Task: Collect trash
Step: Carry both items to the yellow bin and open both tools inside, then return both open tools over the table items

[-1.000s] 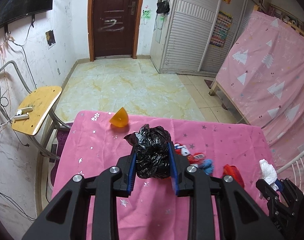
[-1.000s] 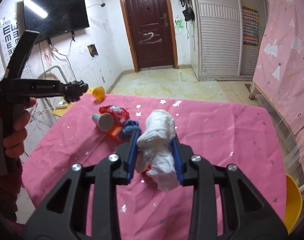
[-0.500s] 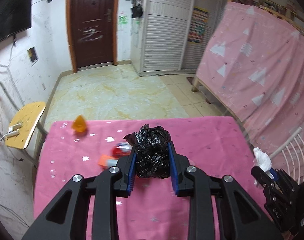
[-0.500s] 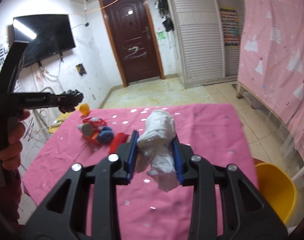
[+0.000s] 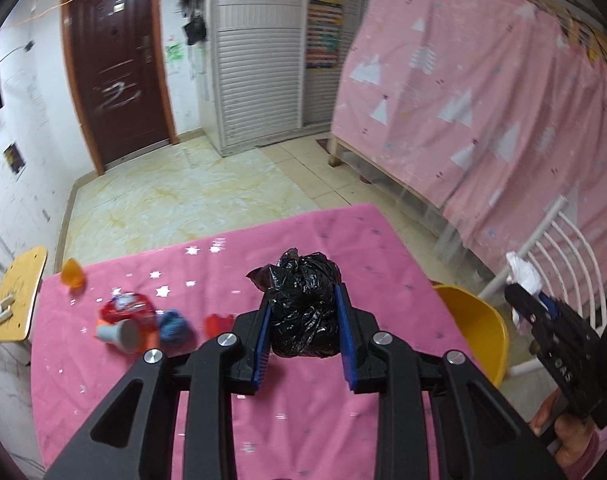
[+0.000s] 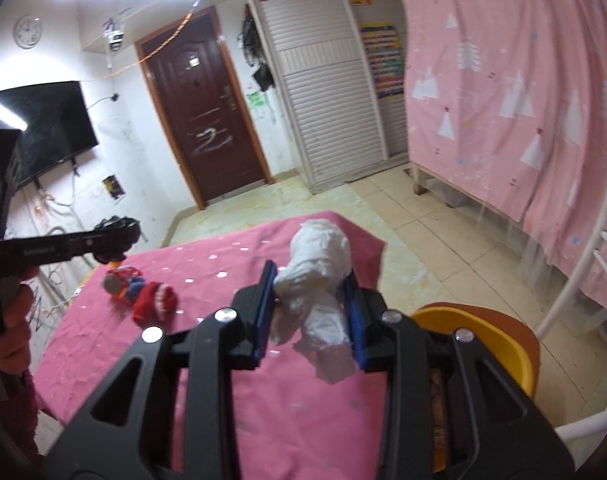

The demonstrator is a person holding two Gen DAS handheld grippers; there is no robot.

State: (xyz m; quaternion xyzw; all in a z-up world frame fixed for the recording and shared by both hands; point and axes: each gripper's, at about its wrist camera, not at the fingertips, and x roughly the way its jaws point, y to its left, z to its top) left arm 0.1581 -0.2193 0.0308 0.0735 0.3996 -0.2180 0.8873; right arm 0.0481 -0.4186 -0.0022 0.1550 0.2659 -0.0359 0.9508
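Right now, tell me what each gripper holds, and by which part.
Left gripper clamps the black bag wad across its sides. Right gripper clamps the white tissue wad around its middle.

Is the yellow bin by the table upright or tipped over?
Upright: the yellow bin beside the pink-clothed table has its open mouth facing up.

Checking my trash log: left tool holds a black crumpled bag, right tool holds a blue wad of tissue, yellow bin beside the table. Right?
Not quite: the wad in the right tool is white, as the right wrist view shows. The left tool does hold the black bag, and the yellow bin sits beside the table.
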